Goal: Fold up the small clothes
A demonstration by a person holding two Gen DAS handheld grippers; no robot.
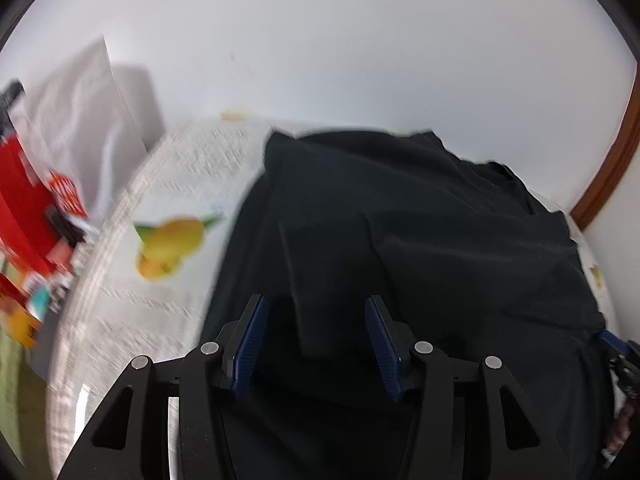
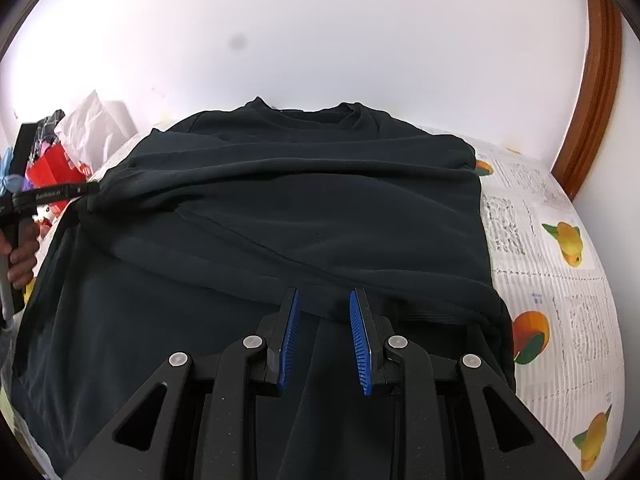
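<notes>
**Dark shirt spread on the fruit-print cloth, both grippers over its near part**

A dark navy T-shirt [image 2: 280,216] lies on a table covered by a white cloth [image 2: 560,280] printed with grey text blocks and orange and yellow fruit. In the right wrist view the neckline sits at the far end, towards a plain white wall [image 2: 320,40], and the body runs towards the near edge. A sleeve or side panel is folded across the chest, making a long ridge from the left to the near right.

The right gripper [image 2: 325,304] hangs over the near part of the shirt. Its blue-padded fingers [image 2: 293,320] stand a little apart, one on each side of the folded hem edge; whether the pads press on the fabric I cannot tell.

The left gripper [image 1: 316,312] hovers over the shirt's left part, fingers [image 1: 252,344] well apart, with a raised fold of dark fabric between them that the pads do not touch. This view is blurred by motion. In the right wrist view the same tool shows at the far left as a black bar, with a hand [image 2: 22,256] on its handle.

Left of the table sit a red package [image 1: 24,200], crumpled white paper [image 2: 92,128] and other small colourful clutter. A brown wooden frame [image 2: 596,80] runs up the right side of the wall
</notes>
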